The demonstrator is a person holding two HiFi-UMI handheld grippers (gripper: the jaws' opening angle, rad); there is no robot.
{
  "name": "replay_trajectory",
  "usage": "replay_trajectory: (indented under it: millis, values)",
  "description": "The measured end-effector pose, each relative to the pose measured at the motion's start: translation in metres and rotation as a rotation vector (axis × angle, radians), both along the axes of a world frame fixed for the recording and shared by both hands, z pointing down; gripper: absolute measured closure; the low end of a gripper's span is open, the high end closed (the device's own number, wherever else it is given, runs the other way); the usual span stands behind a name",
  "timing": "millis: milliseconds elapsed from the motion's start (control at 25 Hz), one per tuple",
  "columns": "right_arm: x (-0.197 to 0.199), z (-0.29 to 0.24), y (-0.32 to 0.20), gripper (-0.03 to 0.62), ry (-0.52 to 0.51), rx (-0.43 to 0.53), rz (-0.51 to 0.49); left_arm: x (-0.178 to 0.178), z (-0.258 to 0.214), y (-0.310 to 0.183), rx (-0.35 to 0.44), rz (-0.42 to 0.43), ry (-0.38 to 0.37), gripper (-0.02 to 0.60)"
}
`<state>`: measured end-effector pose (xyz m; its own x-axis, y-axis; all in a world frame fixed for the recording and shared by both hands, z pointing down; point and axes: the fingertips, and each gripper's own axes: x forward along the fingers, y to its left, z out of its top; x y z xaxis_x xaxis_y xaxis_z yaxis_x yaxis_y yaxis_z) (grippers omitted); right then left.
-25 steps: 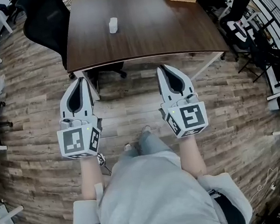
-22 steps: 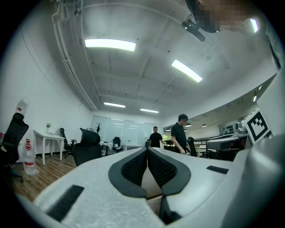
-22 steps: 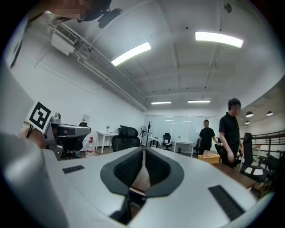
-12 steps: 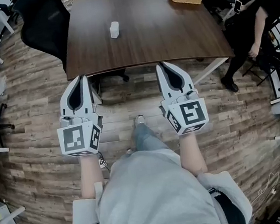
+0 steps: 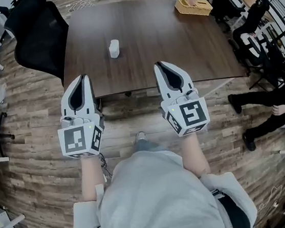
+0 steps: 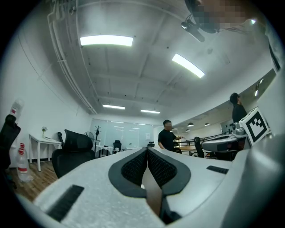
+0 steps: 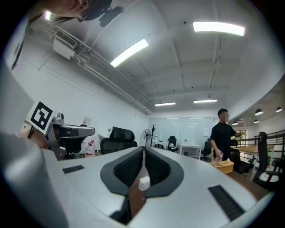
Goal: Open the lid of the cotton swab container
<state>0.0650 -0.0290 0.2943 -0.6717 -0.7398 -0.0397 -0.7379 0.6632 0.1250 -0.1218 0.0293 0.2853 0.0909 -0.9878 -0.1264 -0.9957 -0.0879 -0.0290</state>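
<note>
The cotton swab container (image 5: 114,48) is a small white tub standing upright on the dark wooden table (image 5: 175,45), left of its middle. My left gripper (image 5: 81,78) and right gripper (image 5: 158,64) are held side by side and level, and their tips overlap the table's near edge in the head view. The container is well beyond both and nothing touches it. Both pairs of jaws are shut with nothing held. In the right gripper view the container (image 7: 144,183) shows small behind the shut right gripper (image 7: 143,150). The left gripper (image 6: 147,152) points across the room.
A wicker basket (image 5: 193,5) sits on the table's far right corner. A black office chair (image 5: 37,33) stands at the table's left. More chairs and a seated person's legs (image 5: 265,103) are at the right. A standing person (image 7: 222,136) is beyond the table.
I have walked toward the table, so it and the container sit nearer in the head view. Both grippers' tips went from short of its near edge to overlapping it. People at the right have shifted.
</note>
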Motion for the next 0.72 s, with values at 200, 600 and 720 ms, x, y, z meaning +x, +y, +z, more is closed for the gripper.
replay_trajectory:
  millis: [200,600,720]
  values:
    - [0.0,0.001,-0.051,0.574,0.007,-0.003,-0.03,0.005,0.001,-0.048,-0.004,-0.018,0.001,0.571]
    - [-0.004,0.017,-0.108,0.574,0.008,-0.04,-0.088,0.008,0.019,-0.106,-0.04,-0.067,0.013,0.571]
    - [-0.006,0.023,-0.117,0.574,0.01,-0.058,-0.09,0.006,0.033,-0.119,-0.066,-0.074,0.028,0.571]
